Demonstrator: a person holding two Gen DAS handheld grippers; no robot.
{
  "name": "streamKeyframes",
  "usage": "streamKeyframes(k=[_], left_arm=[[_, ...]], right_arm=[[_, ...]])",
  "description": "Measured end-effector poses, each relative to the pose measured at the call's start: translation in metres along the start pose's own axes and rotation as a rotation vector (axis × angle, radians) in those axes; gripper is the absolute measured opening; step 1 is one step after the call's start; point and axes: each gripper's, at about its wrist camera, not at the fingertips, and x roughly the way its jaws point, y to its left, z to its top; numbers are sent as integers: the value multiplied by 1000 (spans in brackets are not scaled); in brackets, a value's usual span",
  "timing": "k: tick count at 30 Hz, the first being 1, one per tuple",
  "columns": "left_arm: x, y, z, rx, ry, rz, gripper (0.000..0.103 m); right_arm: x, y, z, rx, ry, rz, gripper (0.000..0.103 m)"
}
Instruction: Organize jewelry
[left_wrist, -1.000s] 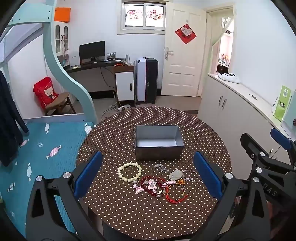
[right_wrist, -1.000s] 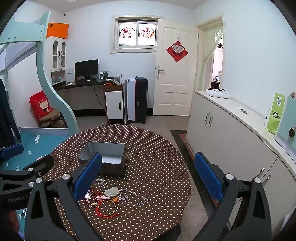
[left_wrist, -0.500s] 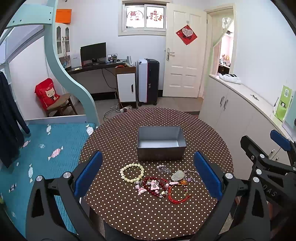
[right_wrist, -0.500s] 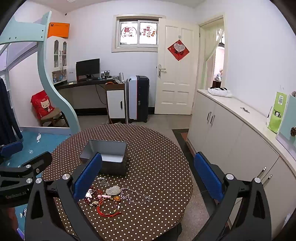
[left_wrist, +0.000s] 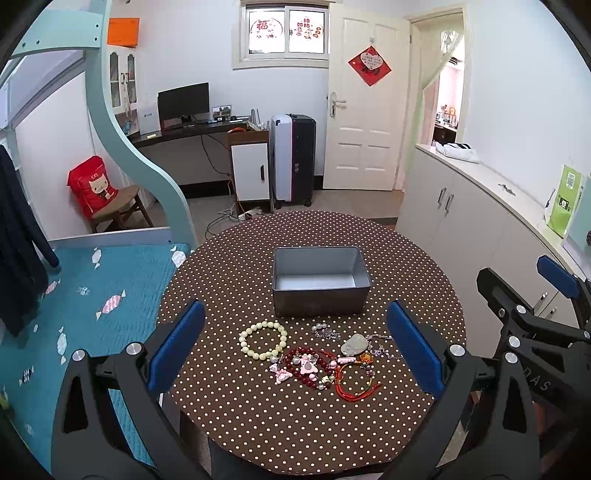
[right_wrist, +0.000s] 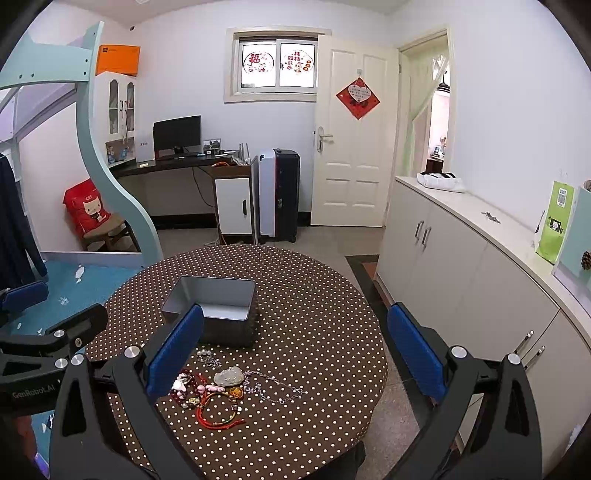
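A grey metal tin (left_wrist: 320, 280) (right_wrist: 214, 308) stands open and bare inside at the middle of a round brown polka-dot table (left_wrist: 406, 266) (right_wrist: 314, 332). In front of the tin lies a pile of jewelry: a cream bead bracelet (left_wrist: 263, 339), a dark red bead bracelet with pink charms (left_wrist: 306, 367), a pale jade pendant (left_wrist: 354, 343) (right_wrist: 229, 376), a red cord bracelet (left_wrist: 354, 387) (right_wrist: 218, 413) and a silver chain (right_wrist: 273, 389). My left gripper (left_wrist: 295, 347) hangs open above the pile. My right gripper (right_wrist: 295, 347) is open above the table's right half, beside the jewelry.
A bed with a teal cover (left_wrist: 92, 295) and a curved teal frame (left_wrist: 140, 155) sits left of the table. White cabinets (right_wrist: 461, 266) run along the right wall. A desk, a suitcase (left_wrist: 295, 158) and a white door stand at the back.
Both grippers have drawn back and risen slightly, so the table and jewelry sit a little farther off. Nothing on the table has moved. Both stay open.
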Motion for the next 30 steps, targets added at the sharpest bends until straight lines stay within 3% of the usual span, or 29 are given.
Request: streamKeyframes(k=[30], left_arm=[[-2,0,1,1,-10,4,98]], right_arm=[[-1,3,-1,-8,-5,-10,96]])
